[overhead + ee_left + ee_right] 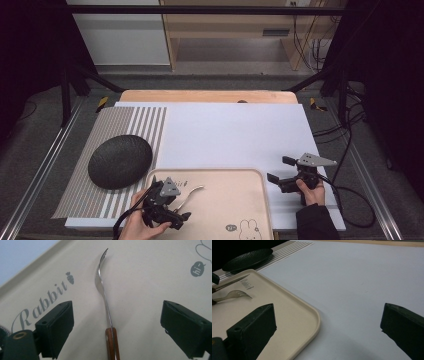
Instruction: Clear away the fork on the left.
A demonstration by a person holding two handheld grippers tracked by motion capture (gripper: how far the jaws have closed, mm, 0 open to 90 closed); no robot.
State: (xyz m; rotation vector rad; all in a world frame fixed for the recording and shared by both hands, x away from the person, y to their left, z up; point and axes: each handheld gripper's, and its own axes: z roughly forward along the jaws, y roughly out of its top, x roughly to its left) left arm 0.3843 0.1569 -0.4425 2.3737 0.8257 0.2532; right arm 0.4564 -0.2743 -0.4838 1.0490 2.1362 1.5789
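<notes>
We lose the fork (pixel 103 290) handle off the bottom edge of the left gripper view, and in the high view the left gripper (pixel 167 202) covers that same end. The tray (pixel 250 210) runs off the bottom there too, cutting its rabbit drawing; small print near its top rim is too tiny to read. In the right gripper view a knife (pixel 230 282) beside the fork is clipped at the left edge.

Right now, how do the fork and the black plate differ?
1. Place: the fork lies on the beige tray; the black plate sits on the striped mat, left of the tray.
2. Look: the fork is slim shiny metal with a wooden handle; the black plate is round, dark and matte.
3. Nearness: the fork lies between the left gripper open jaws, untouched; the black plate is near neither gripper.
Shared: both lie unheld.
</notes>
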